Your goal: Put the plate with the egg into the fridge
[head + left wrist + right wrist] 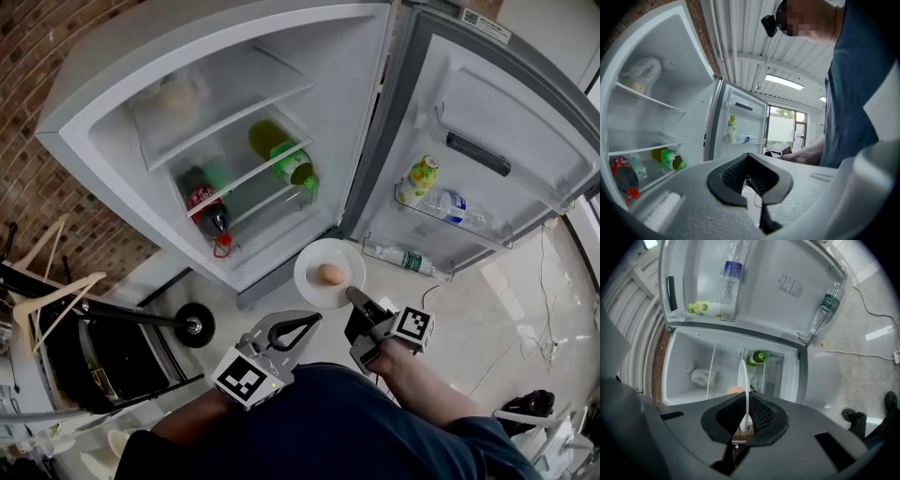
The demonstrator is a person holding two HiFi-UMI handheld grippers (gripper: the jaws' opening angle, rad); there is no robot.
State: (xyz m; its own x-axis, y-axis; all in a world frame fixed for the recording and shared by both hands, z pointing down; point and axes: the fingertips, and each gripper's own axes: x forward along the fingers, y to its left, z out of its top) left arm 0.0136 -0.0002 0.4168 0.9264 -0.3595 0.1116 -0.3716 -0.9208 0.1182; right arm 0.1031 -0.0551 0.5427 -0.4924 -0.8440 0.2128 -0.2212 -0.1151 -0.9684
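Cataloguing from the largest down: what is standing at the far side? (Clerk)

Item one: a white fridge (103, 127) is standing open, and its door (497, 112) is hanging wide to the right. (Checker)

And the two tools? (Clerk)

Item two: the right gripper (353, 296) is pinching the near right rim of the plate (314, 289), with both fingers pressing on that rim. Item three: the left gripper (311, 321) is hovering just near and left of the plate without touching it. Its fingers are meeting tip to tip and holding nothing. (Checker)

Where is the plate sitting? (Clerk)

It is hanging level in the air outside the fridge, just in front of the lower compartment. (Checker)

What is the fridge holding? (Clerk)

Item four: a pale bag (176, 94) is lying on the top shelf and a green bottle (286, 155) on the middle shelf. A cola bottle (208, 211) is lying below, to the left. The door racks are carrying a yellow-green bottle (417, 180), a clear water bottle (452, 206) and, lower down, another clear bottle (403, 258). (Checker)

Smallest entry? (Clerk)

Item five: the egg (329, 274) is resting at the plate's middle. (Checker)
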